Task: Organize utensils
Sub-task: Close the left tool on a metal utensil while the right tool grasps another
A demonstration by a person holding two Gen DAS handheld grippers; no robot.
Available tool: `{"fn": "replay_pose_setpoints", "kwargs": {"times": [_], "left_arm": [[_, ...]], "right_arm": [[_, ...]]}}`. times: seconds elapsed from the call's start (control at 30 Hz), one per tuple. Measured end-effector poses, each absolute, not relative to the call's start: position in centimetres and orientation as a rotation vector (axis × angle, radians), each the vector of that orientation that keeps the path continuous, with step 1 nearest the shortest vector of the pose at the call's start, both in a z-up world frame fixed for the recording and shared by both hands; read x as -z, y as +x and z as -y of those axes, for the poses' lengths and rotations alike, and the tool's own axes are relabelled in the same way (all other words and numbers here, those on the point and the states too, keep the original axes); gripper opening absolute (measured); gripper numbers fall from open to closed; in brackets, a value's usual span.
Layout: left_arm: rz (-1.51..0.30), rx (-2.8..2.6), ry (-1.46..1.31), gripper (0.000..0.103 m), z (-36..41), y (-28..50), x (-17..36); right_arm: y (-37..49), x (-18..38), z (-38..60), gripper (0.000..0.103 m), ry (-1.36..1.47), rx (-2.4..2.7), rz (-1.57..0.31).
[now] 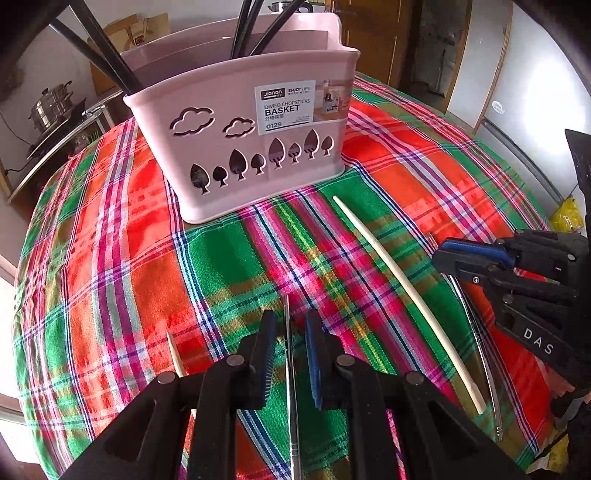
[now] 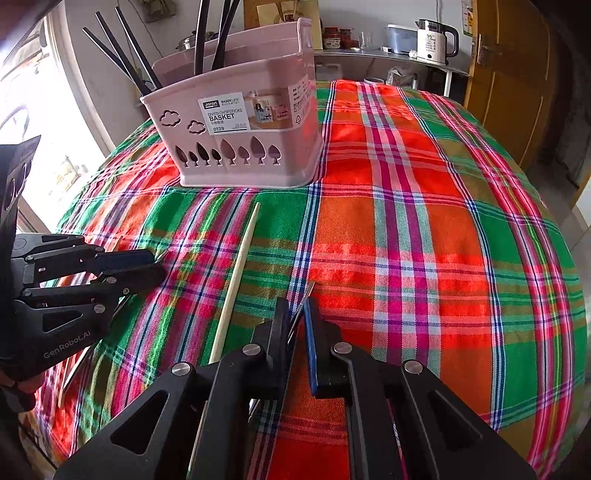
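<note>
Currently, the pink chopstick basket (image 1: 255, 147) stands upright on the plaid tablecloth (image 1: 122, 229), toward the far side of the table. Several black chopsticks (image 1: 251, 26) lean out of its compartments.

The left gripper (image 1: 290, 354) hovers low over the cloth with a thin metal chopstick (image 1: 289, 332) lying lengthwise between its two fingers. There is a visible gap on either side of the rod; the jaws stand apart and are not clamping it. A short pale wooden stick (image 1: 173, 352) lies just to the left of this gripper.

The right gripper (image 2: 297, 332) has its jaws drawn almost together, with a second thin metal chopstick (image 2: 308, 291) running out between the pads. The gap is very narrow; whether the pads actually press the rod cannot be determined from either view.

A long pale wooden chopstick (image 1: 399, 291) lies flat on the cloth between the two grippers, pointing roughly toward the basket, touching neither tool.

In the background, a white electric kettle (image 2: 434, 40) sits on a shelf.
</note>
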State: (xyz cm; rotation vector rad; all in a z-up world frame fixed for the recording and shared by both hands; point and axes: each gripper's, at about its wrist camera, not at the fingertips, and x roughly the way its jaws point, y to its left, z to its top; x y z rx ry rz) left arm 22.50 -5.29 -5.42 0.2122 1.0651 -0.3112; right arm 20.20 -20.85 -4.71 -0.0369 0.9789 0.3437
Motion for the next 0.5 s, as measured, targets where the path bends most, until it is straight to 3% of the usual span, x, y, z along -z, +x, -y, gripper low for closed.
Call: {"fn": "replay_pose_setpoints", "kwargs": {"times": [0.17, 0.27, 0.5], "left_arm": [[-1.069, 0.3, 0.215, 0.014, 5.53, 22.73, 5.42], [-1.073, 0.292, 0.208, 0.004, 5.69, 22.78, 5.26], [-1.081, 0.296, 0.158, 0.003, 4.94, 23.0, 4.93]], "right_arm": [[20.44, 4.73, 20.67, 0.006, -0.04, -0.344, -0.985], [20.55, 4.68, 20.8, 0.004, -0.028, -0.351, -0.987], [20.52, 3.93, 21.06, 0.004, -0.002, -0.37, -0.969]]}}
